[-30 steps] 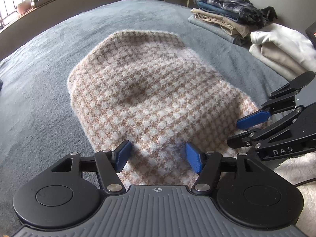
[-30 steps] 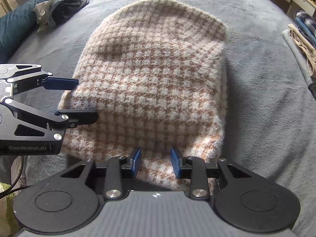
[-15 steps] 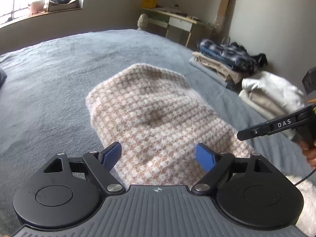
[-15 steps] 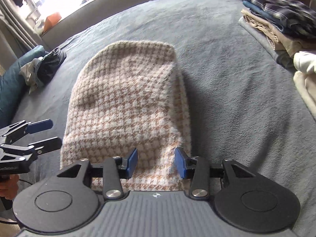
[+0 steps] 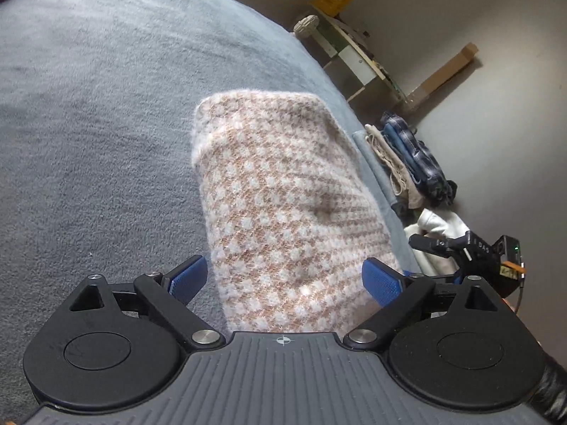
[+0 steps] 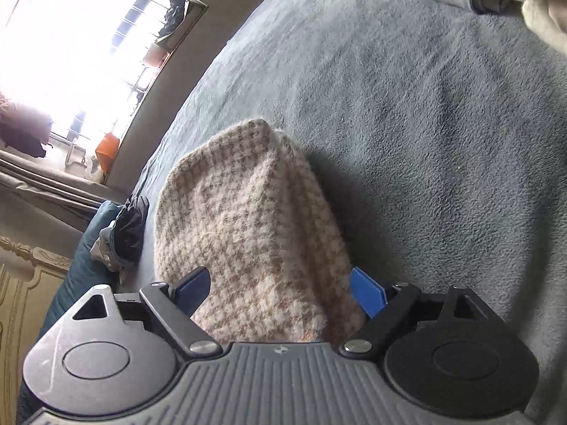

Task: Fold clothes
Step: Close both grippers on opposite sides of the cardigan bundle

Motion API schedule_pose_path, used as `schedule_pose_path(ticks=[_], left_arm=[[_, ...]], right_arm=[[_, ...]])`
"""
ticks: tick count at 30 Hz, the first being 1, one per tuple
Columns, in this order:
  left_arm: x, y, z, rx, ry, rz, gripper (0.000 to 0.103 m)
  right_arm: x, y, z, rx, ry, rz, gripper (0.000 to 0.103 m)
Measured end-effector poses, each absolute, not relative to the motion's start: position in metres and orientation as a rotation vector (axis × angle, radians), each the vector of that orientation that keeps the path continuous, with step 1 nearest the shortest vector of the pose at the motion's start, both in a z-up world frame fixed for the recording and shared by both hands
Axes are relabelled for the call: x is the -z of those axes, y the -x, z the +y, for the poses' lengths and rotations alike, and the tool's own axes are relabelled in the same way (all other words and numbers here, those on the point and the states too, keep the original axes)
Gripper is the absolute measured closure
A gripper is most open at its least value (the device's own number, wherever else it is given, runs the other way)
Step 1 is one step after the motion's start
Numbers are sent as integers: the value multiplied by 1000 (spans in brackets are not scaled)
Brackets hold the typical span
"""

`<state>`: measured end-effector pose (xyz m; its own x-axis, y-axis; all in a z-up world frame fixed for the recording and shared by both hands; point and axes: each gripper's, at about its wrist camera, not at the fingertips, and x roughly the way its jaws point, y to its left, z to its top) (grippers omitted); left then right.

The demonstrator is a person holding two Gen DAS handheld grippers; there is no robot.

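Observation:
A fuzzy beige-and-white houndstooth sweater (image 5: 283,194) lies folded into a narrow slab on the grey blanket (image 5: 88,124). My left gripper (image 5: 283,279) hangs over its near end, jaws opening wide. The cloth shows between the blue pads (image 5: 186,279), which do not press on it. In the right wrist view the same sweater (image 6: 248,230) runs away from my right gripper (image 6: 280,292). Its jaws are also opening, with the near end of the sweater between them and unpinched. The right gripper's black body (image 5: 460,248) shows at the right edge of the left wrist view.
Folded plaid and beige clothes (image 5: 414,163) and a white pile (image 5: 436,226) lie at the blanket's right side. A desk (image 5: 354,56) and a cardboard strip (image 5: 443,74) stand by the wall. Dark clothing on a teal pillow (image 6: 127,226) lies left, under a bright window (image 6: 71,53).
Both grippers have rolled and drawn back along the sweater. Both pairs of jaws have spread much wider, the right from a narrow gap over the hem. The sweater stays on the blanket.

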<state>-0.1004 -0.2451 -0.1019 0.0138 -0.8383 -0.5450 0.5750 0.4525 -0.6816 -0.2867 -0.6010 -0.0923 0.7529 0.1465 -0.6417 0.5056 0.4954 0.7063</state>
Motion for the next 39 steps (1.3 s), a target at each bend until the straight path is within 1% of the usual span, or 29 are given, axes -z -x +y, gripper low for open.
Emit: schedule_pose_path(ticks=[7,11,16,18,23,26,28,29,31,33,39], left_arm=[[134,83,-254,1156,360,1176,8],[144,76,-264,1175,390,1204,7],[147,71,-282,1206,399,1206,6],[147,70,-290,1209,393,1205,6],[147,73,-307,1211,355,1193,2],[147,75,-306,1217,345,1182,2],[148,75,-304,1218,351,1184,2],[147,74,-304,1216,355,1186,2],[147,74,-302,1213,356,1185,2],[148,74,-301,1213,354,1182,2],[146,72,-300,1205,349,1189,1]], right_arm=[[134,262,-621,188,-1139,734,12],[149,248,-630,98,-1209,696,3],[156,216,-634,-25,-1214,716,0],[156,200,-633,-68,-1195,735,0],[158,164,-636,-152,-1190,737,0],[157,152,-635,-199,-1169,757,0],[154,154,-632,-237,-1156,770,0],[151,161,-632,-255,-1152,791,3],[149,174,-629,-287,-1150,834,4],[147,182,-625,-315,-1140,862,4],[153,163,-624,-344,-1173,831,2]])
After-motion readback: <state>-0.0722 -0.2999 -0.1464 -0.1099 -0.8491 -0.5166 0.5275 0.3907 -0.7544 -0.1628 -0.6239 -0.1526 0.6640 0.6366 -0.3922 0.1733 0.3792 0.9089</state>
